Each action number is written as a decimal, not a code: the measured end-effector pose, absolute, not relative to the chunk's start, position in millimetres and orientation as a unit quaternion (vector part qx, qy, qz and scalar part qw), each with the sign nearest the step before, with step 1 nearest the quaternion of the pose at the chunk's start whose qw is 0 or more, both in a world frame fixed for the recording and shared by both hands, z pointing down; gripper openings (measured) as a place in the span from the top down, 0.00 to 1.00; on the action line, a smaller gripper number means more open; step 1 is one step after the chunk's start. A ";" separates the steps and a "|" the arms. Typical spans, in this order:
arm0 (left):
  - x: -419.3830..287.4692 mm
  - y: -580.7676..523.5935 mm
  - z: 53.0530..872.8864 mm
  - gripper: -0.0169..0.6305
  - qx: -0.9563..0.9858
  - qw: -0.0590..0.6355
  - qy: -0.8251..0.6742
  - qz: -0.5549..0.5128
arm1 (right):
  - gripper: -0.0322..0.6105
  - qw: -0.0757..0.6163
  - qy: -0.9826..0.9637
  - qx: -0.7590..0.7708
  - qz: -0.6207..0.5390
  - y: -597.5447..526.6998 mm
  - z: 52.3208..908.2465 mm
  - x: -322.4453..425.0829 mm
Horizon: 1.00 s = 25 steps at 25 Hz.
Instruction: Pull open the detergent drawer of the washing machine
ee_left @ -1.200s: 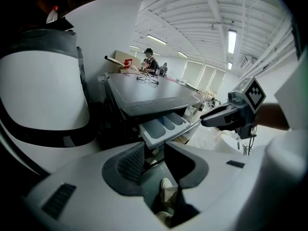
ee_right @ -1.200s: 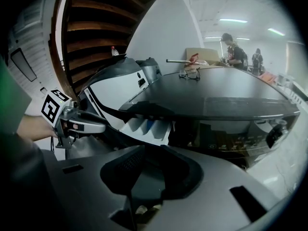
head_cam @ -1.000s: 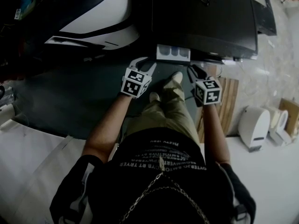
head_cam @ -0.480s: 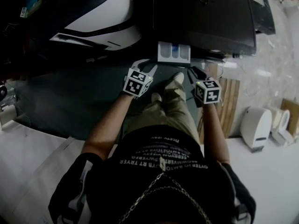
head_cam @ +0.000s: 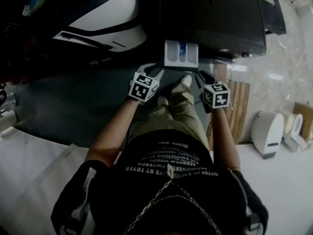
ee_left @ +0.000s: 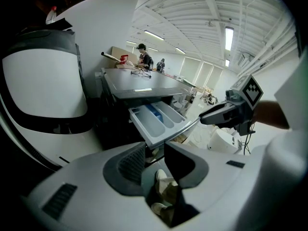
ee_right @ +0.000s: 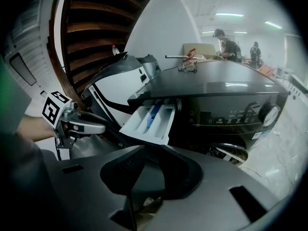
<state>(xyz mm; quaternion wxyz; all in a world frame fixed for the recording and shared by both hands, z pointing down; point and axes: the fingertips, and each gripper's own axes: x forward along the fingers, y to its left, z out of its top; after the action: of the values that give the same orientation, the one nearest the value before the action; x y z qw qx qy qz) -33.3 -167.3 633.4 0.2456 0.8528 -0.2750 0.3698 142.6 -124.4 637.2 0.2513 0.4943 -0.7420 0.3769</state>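
Floor shows between parted, empty fingers on your left gripper and right gripper, since the drawer ahead already stands open.

Left hand-held gripper and right hand-held gripper point forward, jaws slightly apart.

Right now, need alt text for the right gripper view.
A white detergent drawer stands pulled out of a dark washing machine, with a blue insert in one compartment. The right gripper fills the foreground, jaws apart and empty; the left gripper reaches in from the picture's left, near the drawer's front corner.
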 end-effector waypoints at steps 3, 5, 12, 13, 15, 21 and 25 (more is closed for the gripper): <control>-34.0 -160.8 634.1 0.79 0.852 0.246 -0.276 0.369 | 0.83 0.257 -0.741 0.493 0.377 -117.8 637.3 141.8; -34.2 -157.3 633.7 0.79 0.853 0.246 -0.276 0.368 | 0.83 0.258 -0.740 0.492 0.379 -114.1 636.3 141.0; -34.7 -146.0 633.6 0.79 0.854 0.251 -0.281 0.360 | 0.83 0.258 -0.735 0.497 0.382 -103.5 637.5 140.7; -34.4 -145.2 633.5 0.79 0.853 0.252 -0.280 0.360 | 0.83 0.259 -0.733 0.498 0.384 -102.1 639.2 141.4; -34.8 -145.1 633.9 0.79 0.852 0.251 -0.279 0.365 | 0.83 0.262 -0.732 0.497 0.387 -100.5 642.0 141.8; -40.1 -147.2 601.6 0.86 0.856 0.287 -0.312 0.297 | 0.92 0.223 -0.728 0.559 0.328 -109.8 599.0 155.1; -39.2 -147.4 543.1 0.96 0.873 0.266 -0.339 0.227 | 0.95 0.202 -0.755 0.565 0.264 -109.9 540.4 151.8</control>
<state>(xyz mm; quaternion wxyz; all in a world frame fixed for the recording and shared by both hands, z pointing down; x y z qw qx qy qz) -39.2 -147.4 543.1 0.2658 0.8732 -0.3394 0.2273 151.8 -109.9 540.4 0.2019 0.5654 -0.7548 0.2641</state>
